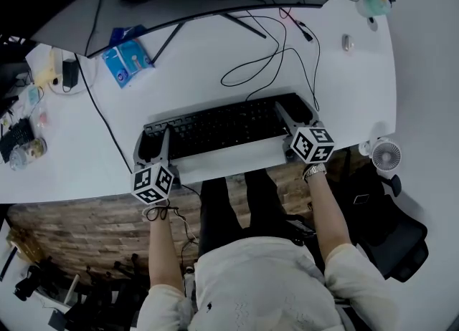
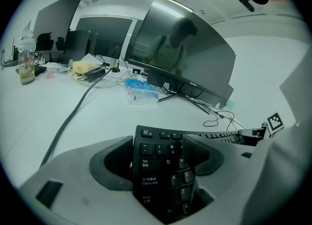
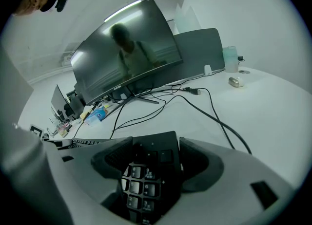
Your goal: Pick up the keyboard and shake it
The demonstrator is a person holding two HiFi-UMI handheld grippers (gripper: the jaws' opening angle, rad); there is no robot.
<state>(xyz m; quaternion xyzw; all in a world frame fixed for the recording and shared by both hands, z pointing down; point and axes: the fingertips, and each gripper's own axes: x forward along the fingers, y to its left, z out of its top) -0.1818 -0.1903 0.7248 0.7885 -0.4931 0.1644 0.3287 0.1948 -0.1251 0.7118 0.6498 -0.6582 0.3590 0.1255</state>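
Inspector: Left gripper?

Recorder: Clamped on the left end of the keyboard. The Tab and Caps Lock keys show between its jaws.

Inspector: Right gripper?

Recorder: Closed on the opposite end, across the number pad (keys visible between both jaws).

Inspector: Keyboard's position?

Recorder: Along the near edge of the white desk, in front of the curved monitor, with black cables lying behind it. I cannot tell whether it rests on the desk or is clear of it.
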